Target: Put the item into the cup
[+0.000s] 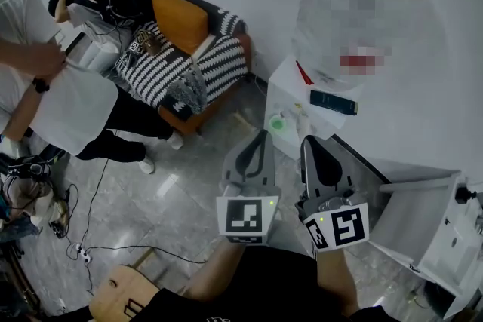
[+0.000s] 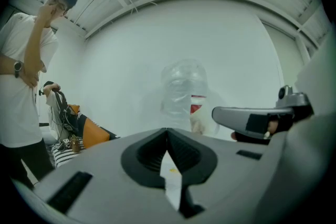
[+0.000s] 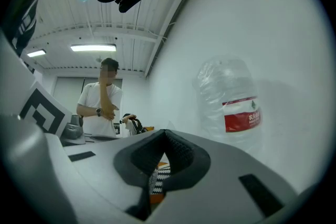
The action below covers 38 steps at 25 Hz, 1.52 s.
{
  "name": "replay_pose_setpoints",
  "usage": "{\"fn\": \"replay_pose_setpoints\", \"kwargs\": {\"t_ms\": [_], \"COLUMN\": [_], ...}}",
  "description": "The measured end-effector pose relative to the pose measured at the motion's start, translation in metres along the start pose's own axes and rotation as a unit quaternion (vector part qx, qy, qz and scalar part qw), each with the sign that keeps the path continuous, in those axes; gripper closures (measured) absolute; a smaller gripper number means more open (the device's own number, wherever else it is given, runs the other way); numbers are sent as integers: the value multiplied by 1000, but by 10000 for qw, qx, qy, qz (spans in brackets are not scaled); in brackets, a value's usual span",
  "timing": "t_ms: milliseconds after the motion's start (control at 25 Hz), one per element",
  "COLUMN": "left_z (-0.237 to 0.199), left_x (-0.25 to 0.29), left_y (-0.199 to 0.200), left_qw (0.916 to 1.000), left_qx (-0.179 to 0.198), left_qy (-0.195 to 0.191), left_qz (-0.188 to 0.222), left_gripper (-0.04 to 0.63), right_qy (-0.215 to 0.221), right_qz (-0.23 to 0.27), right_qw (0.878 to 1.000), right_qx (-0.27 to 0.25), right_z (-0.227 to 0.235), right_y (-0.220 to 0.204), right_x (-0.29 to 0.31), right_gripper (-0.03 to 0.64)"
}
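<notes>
Nearest you, both grippers sit side by side before your torso, noses aimed away from you toward a small white surface (image 1: 285,90). Your left gripper (image 1: 261,136) has its jaws pressed together at the tips with nothing between them; only a pale sliver shows through the gap lower down. Your right gripper (image 1: 308,141) is likewise closed on nothing.

Just beyond the tips, the green cup (image 1: 278,123) stands upright at the near left corner of the surface, mouth up. Which of the other things there is the item cannot be told. A dark flat rectangle (image 1: 333,102) lies to the right of the cup and farther from you. Its long axis runs across the head view, dipping slightly to the right. A slim red object (image 1: 304,74) lies farther back, its long axis running from upper left to lower right.

Behind the surface, a large clear water bottle (image 3: 233,105) with a red label stands against the wall. At left are an armchair (image 1: 189,49) with a striped blanket and a person in a white shirt (image 1: 68,102).
</notes>
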State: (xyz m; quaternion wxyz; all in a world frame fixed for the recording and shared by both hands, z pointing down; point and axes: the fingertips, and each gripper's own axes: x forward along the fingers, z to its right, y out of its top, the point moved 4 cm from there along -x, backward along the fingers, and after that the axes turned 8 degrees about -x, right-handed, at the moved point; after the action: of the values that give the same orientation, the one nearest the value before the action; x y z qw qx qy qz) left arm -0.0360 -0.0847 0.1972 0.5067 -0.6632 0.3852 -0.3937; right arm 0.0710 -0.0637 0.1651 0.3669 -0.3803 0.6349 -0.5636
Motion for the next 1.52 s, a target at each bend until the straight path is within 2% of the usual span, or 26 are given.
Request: {"fn": "replay_pose_setpoints", "kwargs": {"t_ms": [480, 760, 1000, 1200, 1520], "left_z": [-10, -20, -33, -42, -54], "left_x": [31, 57, 73, 93, 117], "left_y": [-28, -73, -106, -145, -204], "left_qw": [9994, 9968, 9944, 9903, 9881], "left_qx": [-126, -408, -641, -871, -592], "left_qy": [26, 101, 122, 193, 5], "left_qz": [-331, -685, -833, -1066, -1420], "left_gripper": [583, 583, 583, 583, 583], "right_qy": [171, 291, 337, 460, 322], "right_qz": [-457, -804, -1011, -1326, -1835], "right_qw": [9987, 9957, 9941, 9896, 9817], "right_qx": [153, 344, 208, 321, 390], "right_z": [11, 17, 13, 9, 18], "right_y": [-37, -82, -109, -158, -246], "right_x": [18, 28, 45, 59, 75], "right_gripper": [607, 607, 607, 607, 607]}}
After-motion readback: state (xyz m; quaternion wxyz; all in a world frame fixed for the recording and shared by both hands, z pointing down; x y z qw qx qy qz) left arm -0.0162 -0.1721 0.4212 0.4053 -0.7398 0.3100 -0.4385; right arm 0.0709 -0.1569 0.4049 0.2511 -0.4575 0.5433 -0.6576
